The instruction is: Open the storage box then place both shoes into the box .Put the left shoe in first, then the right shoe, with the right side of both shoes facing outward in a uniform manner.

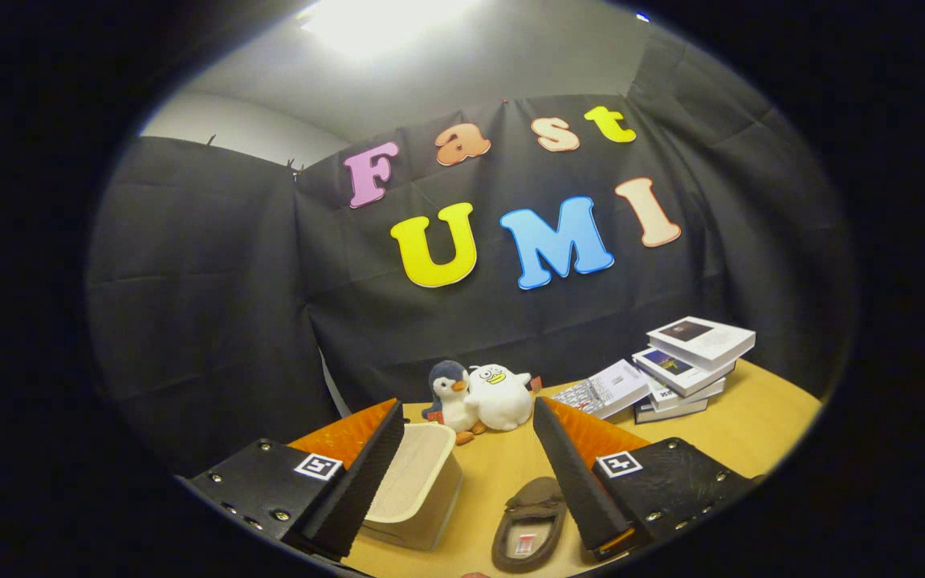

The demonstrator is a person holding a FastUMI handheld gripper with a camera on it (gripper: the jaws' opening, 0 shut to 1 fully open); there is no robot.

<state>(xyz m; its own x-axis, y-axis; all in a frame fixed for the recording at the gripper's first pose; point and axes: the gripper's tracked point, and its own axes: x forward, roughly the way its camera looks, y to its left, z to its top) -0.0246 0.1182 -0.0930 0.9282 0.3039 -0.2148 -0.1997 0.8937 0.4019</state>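
Gripper [466, 474] spread wide, holding nothing, high above table [751, 433]; storage box [418, 490] at seven o'clock beside left finger, shoe [528, 526] at five o'clock inside right finger; risk of grabbing wrong shoe first, sides unreadable.

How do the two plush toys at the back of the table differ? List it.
The penguin plush is dark-backed with an orange beak and feet; the white plush is almost wholly white. The penguin plush is slimmer, the white plush rounder. Both sit touching on the table, beyond the open gripper.
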